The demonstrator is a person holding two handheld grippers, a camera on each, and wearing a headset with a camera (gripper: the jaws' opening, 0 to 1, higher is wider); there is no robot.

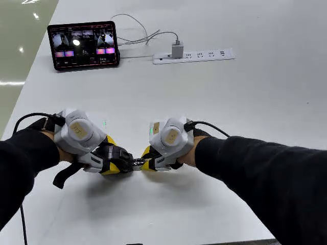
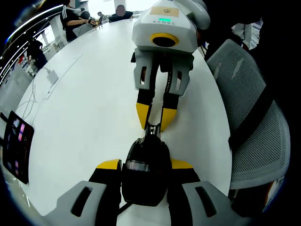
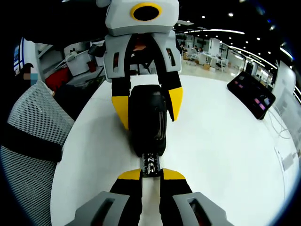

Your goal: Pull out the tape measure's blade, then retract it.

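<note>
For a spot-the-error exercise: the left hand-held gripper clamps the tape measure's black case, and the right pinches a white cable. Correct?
No: the right hand-held gripper pinches the blade, not a cable; the right gripper view shows it. The left hand-held gripper does clamp the black case.

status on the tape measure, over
Left gripper shut on tape measure. Right gripper shut on blade tip, blade barely out. Tablet and power strip far back, off the work.
</note>
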